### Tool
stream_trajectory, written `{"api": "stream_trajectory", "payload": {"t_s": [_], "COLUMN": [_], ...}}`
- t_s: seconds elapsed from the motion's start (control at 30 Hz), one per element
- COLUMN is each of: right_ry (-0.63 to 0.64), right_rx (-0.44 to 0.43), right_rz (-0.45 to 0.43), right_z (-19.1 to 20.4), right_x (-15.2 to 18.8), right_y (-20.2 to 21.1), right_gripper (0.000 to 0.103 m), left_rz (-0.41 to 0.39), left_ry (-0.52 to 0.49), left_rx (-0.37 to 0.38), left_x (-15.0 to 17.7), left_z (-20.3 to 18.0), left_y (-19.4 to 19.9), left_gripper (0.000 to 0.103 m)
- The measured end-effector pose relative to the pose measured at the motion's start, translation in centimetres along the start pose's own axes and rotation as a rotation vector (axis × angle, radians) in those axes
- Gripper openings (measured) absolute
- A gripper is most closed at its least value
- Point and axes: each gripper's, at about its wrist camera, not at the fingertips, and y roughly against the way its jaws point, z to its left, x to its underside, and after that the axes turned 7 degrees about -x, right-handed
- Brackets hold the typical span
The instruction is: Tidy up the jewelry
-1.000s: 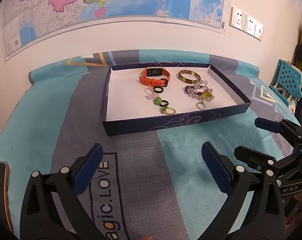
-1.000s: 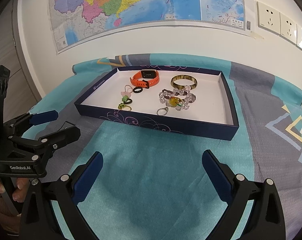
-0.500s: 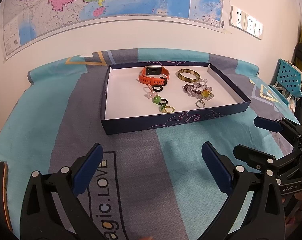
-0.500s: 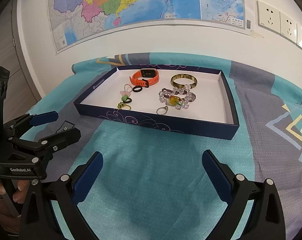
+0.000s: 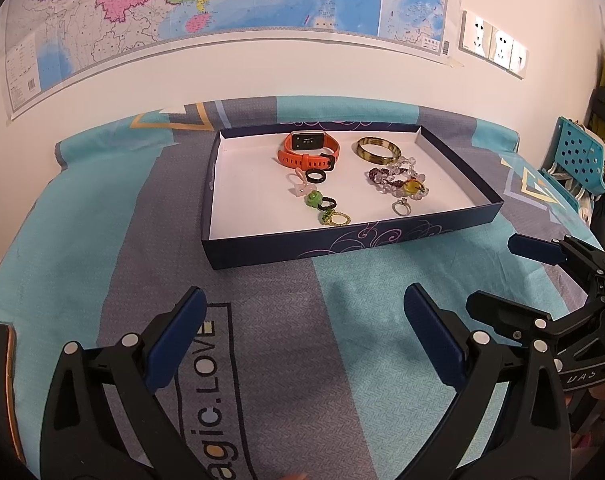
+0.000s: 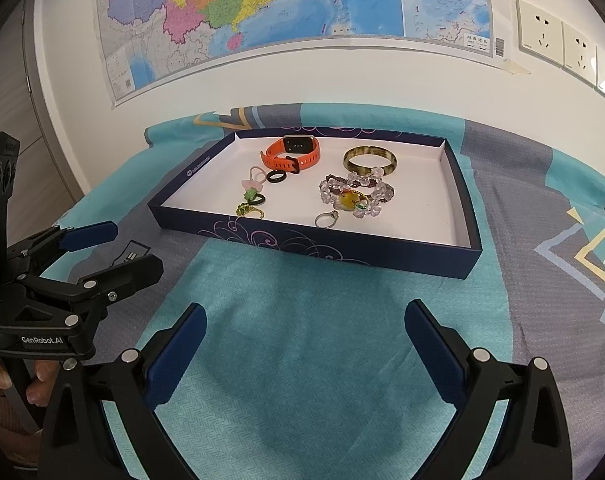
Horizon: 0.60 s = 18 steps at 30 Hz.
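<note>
The jewelry (image 5: 396, 180) lies inside the tray (image 5: 342, 246): watch (image 5: 308, 152) and bangle (image 5: 378, 150) at its far end, rings nearer. Tray rests on the cloth (image 6: 302, 340). Left gripper (image 5: 302, 328) and right gripper (image 6: 306, 336) hover before the tray, jaws wide, holding nothing.
</note>
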Motion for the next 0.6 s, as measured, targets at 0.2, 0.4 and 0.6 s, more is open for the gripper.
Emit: {"api": "stream_trajectory", "payload": {"t_s": [0.2,0.4,0.6], "right_ry": [-0.002,-0.002,-0.001], "right_rx": [0.002,0.003,0.005], "right_rz": [-0.002,-0.002,-0.004], "right_z": [0.04,0.00,0.06], "right_x": [0.05,0.05,0.04], "right_y": [0.01,-0.01,0.11], "right_gripper": [0.096,0.096,0.096], "left_rz": [0.000,0.001,0.002], "left_ry": [-0.001,-0.001,0.002], "left_rx": [-0.001,-0.002,-0.001], "left_x": [0.06,0.09,0.12], "left_z": [-0.03,-0.07,-0.09], "left_y": [0.00,-0.03,-0.04], "left_gripper": [0.097,0.097,0.097]}}
